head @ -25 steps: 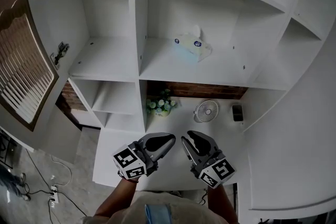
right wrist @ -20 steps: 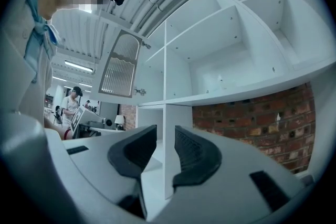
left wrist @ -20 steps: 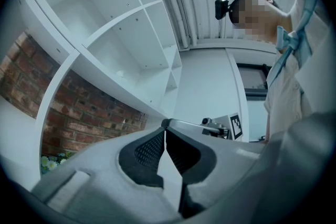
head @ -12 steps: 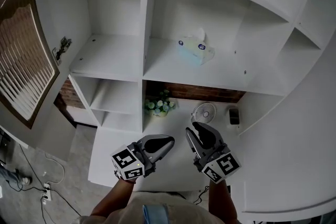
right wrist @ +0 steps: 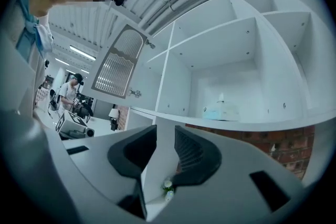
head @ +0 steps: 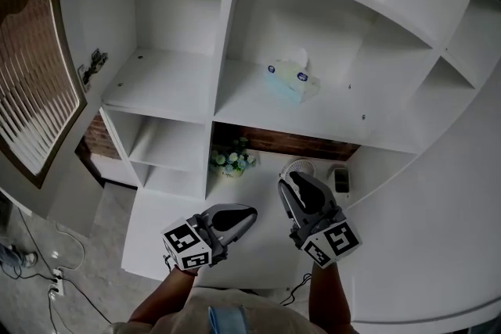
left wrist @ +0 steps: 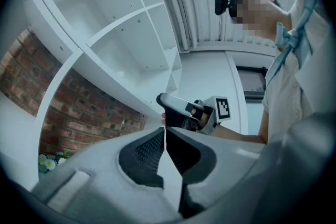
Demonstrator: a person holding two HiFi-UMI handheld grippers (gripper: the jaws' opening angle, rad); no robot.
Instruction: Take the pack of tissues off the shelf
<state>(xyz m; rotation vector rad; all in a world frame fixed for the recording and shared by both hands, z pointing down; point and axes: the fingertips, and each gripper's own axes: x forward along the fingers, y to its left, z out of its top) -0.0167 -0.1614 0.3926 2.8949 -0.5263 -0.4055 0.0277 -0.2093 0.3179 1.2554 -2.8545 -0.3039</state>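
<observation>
pale blue soft pack of tissues [head: 291, 79] sat on big white shelf [head: 235, 107] | left gripper [head: 249, 210] jaws together, empty | right gripper [head: 286, 184] jaws apart, empty

Grey shells on left gripper [head: 249, 210], right gripper [head: 286, 184]; black ribbed pads [right wrist: 191, 153]; black-on-white marker cubes [head: 188, 245]. Pale shirt [left wrist: 284, 98], blue neck strap [left wrist: 287, 40] worn; black head camera [left wrist: 221, 5] noted.

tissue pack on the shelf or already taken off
On the shelf: the tissue pack lies on it, a tissue poking up; the left tool and right tool are below, clear of it.
</observation>
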